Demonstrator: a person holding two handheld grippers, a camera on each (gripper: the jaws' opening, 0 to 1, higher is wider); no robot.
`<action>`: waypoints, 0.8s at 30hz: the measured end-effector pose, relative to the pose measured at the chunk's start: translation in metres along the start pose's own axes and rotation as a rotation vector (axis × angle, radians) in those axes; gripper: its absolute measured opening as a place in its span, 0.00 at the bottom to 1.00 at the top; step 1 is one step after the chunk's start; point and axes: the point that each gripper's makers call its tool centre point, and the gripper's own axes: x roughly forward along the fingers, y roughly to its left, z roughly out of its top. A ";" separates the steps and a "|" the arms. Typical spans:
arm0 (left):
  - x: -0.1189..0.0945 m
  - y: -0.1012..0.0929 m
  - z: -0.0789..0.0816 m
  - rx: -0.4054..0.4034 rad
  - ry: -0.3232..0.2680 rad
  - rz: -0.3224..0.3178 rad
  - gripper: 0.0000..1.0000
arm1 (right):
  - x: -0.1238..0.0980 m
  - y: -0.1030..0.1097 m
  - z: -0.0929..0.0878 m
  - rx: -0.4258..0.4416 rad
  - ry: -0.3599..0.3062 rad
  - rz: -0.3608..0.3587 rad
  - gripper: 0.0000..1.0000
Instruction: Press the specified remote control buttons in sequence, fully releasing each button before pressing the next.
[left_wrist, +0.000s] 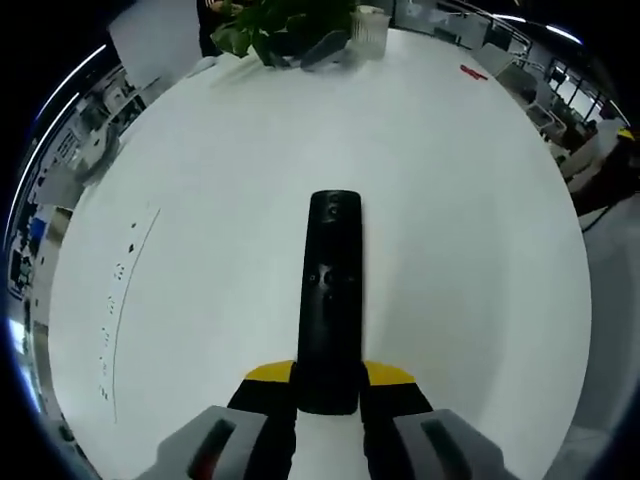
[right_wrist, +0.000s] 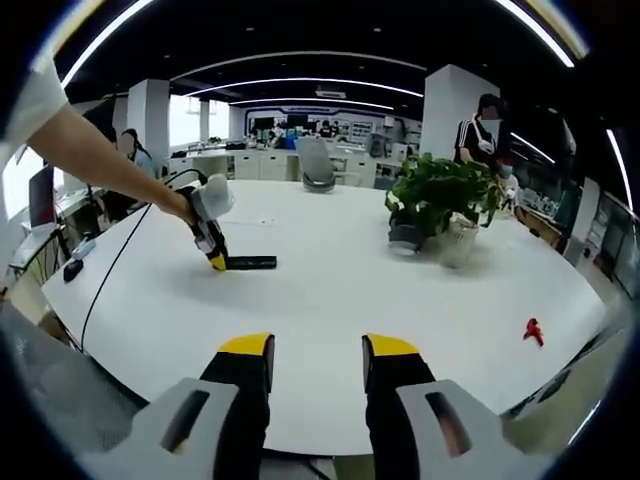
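Remote (left_wrist: 331, 300) pinched by left hand-held gripper (left_wrist: 330, 385) mid-table (left_wrist: 200, 200); right hand-held gripper (right_wrist: 316, 360) spread.

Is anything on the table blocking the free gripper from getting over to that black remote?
Nothing visible does. Bare white table lies between the right gripper and the remote, which the left gripper holds by one end. The plant stands off to the side.

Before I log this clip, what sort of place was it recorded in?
Most likely an open-plan office. A big round white table holds a potted plant and a black remote, which the left claw grips. Behind are rows of desks, an office chair and strip ceiling lights.
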 end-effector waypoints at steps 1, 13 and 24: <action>0.000 -0.002 0.000 0.004 0.003 0.001 0.23 | 0.000 0.000 0.000 0.003 -0.002 0.000 0.36; -0.002 -0.050 -0.010 0.090 0.072 -0.008 0.23 | -0.002 -0.001 0.003 0.005 -0.018 0.004 0.34; -0.007 -0.082 -0.021 0.172 0.154 -0.006 0.23 | -0.004 0.000 0.008 0.013 -0.049 0.013 0.34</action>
